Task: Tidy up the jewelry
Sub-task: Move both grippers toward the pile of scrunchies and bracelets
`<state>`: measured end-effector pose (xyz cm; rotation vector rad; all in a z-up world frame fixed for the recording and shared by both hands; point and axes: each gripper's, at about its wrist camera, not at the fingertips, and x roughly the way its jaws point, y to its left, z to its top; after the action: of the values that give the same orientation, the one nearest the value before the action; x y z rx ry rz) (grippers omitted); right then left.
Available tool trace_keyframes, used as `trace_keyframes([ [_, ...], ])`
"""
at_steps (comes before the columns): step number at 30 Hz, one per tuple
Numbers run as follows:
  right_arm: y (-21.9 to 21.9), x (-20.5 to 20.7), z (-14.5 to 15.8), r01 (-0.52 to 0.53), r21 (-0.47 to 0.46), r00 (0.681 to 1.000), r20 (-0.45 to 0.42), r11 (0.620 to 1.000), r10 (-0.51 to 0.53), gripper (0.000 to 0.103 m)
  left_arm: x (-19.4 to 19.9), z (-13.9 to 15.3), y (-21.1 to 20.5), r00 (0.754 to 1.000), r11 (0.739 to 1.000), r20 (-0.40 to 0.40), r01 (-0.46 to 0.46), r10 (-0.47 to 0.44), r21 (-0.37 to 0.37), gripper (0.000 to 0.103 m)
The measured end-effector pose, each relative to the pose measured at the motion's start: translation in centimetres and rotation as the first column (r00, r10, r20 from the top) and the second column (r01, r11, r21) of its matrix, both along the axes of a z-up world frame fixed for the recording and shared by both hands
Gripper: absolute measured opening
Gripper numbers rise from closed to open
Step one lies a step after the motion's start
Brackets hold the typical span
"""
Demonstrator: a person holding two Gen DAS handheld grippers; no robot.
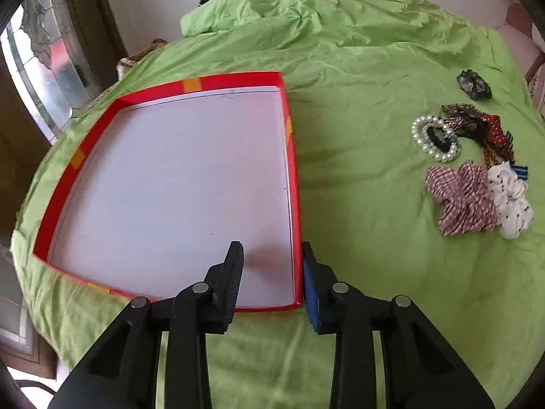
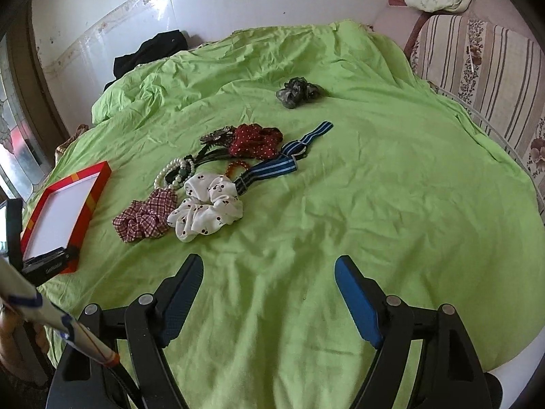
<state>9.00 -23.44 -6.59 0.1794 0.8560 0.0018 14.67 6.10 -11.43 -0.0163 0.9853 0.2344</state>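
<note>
A shallow red tray with a white floor lies on the green sheet. My left gripper straddles its right wall near the front corner. The black finger is inside over the floor and the blue pad is outside against the wall, with a gap left between. To the right lie a pearl bracelet, a plaid scrunchie and a white scrunchie. My right gripper hangs open over bare sheet, in front of the white scrunchie, plaid scrunchie, red dotted scrunchie and blue striped band.
A dark green scrunchie lies apart, farther back. A black garment sits at the bed's far edge by the wall. A striped cushion borders the right side. A white sleeve crosses the lower left corner.
</note>
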Motion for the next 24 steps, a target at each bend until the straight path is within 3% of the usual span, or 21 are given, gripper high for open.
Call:
trace_keyframes([
  [5,0.8,0.3,-0.5,-0.026,0.004,1.000,-0.007,1.000,0.026,0.084,-1.6,0.6,1.0,1.000,1.000,0.004,-0.020,0.020,0.011,0.035],
  [9,1.0,0.4,-0.7,-0.029,0.015,0.999,-0.013,0.999,0.029,0.084,-3.8,3.1,0.5,0.998,0.999,0.070,-0.006,0.008,-0.031,0.037],
  [10,1.0,0.4,-0.8,-0.028,0.017,0.999,-0.015,0.999,0.028,0.084,-4.3,3.8,-0.1,0.996,0.999,0.088,0.009,-0.006,-0.038,0.039],
  [12,1.0,0.4,-0.9,-0.028,0.021,0.999,-0.020,0.999,0.028,0.084,-5.0,5.1,-1.6,0.992,0.998,0.124,0.039,-0.034,-0.043,0.058],
  [13,0.9,0.4,-0.9,-0.028,0.023,0.999,-0.022,0.999,0.028,0.084,-5.1,5.6,-2.3,0.990,0.998,0.135,0.055,-0.049,-0.043,0.061],
  [18,0.6,0.0,-0.8,-0.021,0.013,1.000,-0.014,1.000,0.022,0.084,-5.0,6.8,-6.1,0.979,0.990,0.148,0.140,-0.138,0.000,0.062],
  [24,-0.1,0.9,-1.4,-0.011,0.008,0.999,-0.032,1.000,0.011,0.084,-4.0,6.2,-8.3,0.972,0.979,0.117,0.200,-0.204,0.043,0.062],
])
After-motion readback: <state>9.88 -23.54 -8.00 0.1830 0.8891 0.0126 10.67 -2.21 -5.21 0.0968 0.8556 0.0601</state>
